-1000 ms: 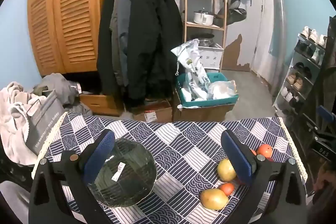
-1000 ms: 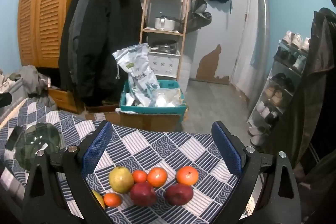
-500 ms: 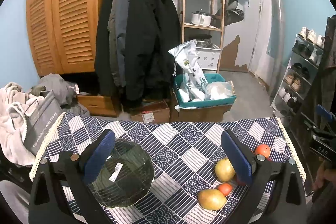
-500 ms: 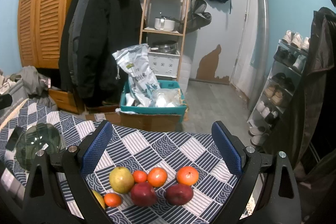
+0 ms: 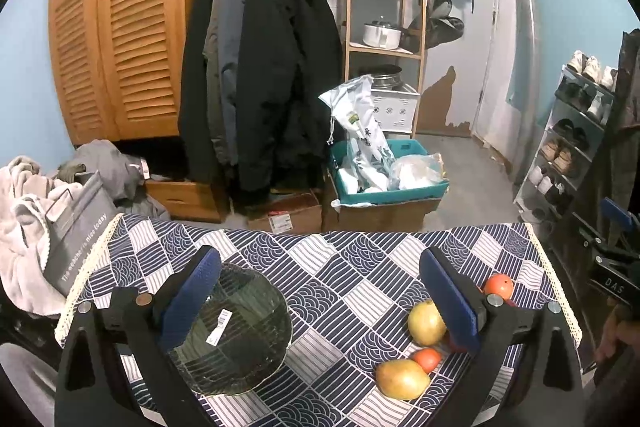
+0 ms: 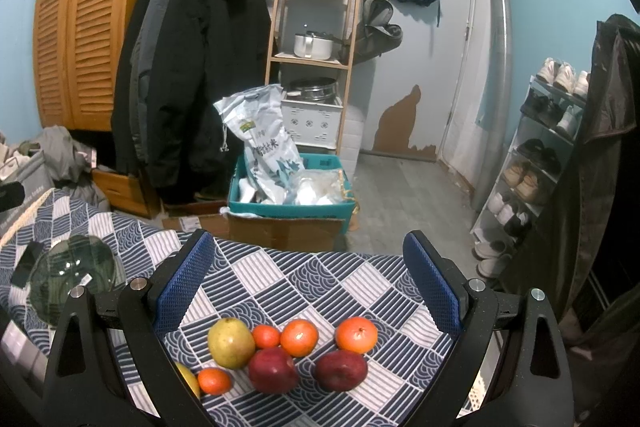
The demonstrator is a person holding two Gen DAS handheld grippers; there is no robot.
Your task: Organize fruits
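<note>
In the left wrist view, your left hand-held gripper (image 5: 320, 299) is wide open and holds nothing; its two blue pads stand far apart above the desk (image 5: 340, 267), which has a blue and white patterned cloth. Under the left pad sits the dark glass bowl (image 5: 232, 323) with a white sticker inside, and nothing else is in it. On the right side, near the right pad, you see a yellow pear (image 5: 426, 323), a second pear (image 5: 402, 379) nearer to you, a small orange (image 5: 427, 359) between these two and touching the near one, and a bigger orange (image 5: 498, 285) farther right, partly hidden by the finger. The bowl and the fruits are well apart. In the right wrist view, your right hand-held gripper (image 6: 308, 287) is also wide open and empty. Between its fingers the fruits lie on the cloth: the yellow pear (image 6: 231, 343) at left, a small orange (image 6: 266, 336) just beside it, then two bigger oranges (image 6: 299, 337) (image 6: 356, 334) to the right. Nearer to you lie two red apples (image 6: 273, 370) (image 6: 340, 370), one more small orange (image 6: 214, 381) and the edge of the second pear (image 6: 188, 379) behind the left finger. The glass bowl (image 6: 72, 275) is far to the left.
</note>
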